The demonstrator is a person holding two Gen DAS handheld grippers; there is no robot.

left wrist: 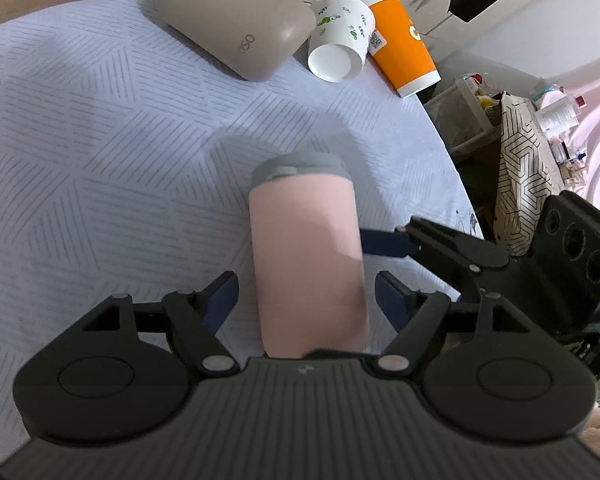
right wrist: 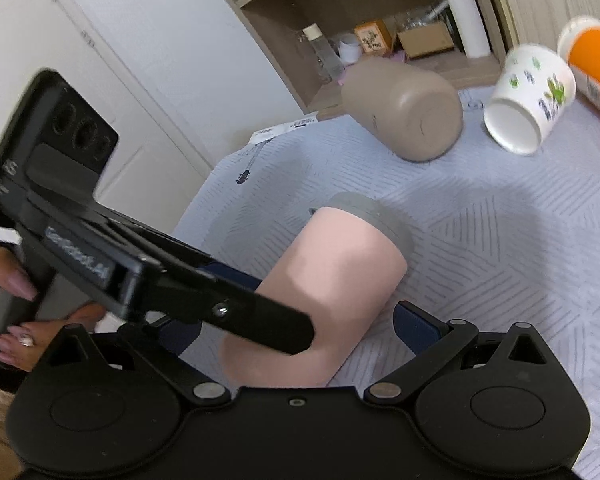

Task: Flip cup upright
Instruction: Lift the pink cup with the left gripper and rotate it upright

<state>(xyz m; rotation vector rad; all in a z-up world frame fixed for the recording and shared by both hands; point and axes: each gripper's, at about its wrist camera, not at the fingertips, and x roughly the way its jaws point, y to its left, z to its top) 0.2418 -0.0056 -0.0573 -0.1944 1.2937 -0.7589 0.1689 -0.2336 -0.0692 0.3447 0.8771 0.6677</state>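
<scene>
A pink cup (left wrist: pixel 308 256) with a grey lid (left wrist: pixel 300 164) stands upside down, lid on the patterned tablecloth (left wrist: pixel 100 152). It also shows in the right wrist view (right wrist: pixel 320 292). My left gripper (left wrist: pixel 306 296) is open, its blue-padded fingers on either side of the cup with gaps on both sides. My right gripper (right wrist: pixel 300 324) is open around the cup from the other side, seen at the right of the left wrist view (left wrist: pixel 384 242). The left gripper crosses in front of the cup in the right wrist view.
A taupe tumbler (left wrist: pixel 236 20) lies on its side at the back. A white printed paper cup (left wrist: pixel 340 36) lies on its side next to an orange paper cup (left wrist: pixel 404 36). The table edge runs along the right, with clutter (left wrist: pixel 520 140) beyond. Shelves (right wrist: pixel 380 20) stand behind.
</scene>
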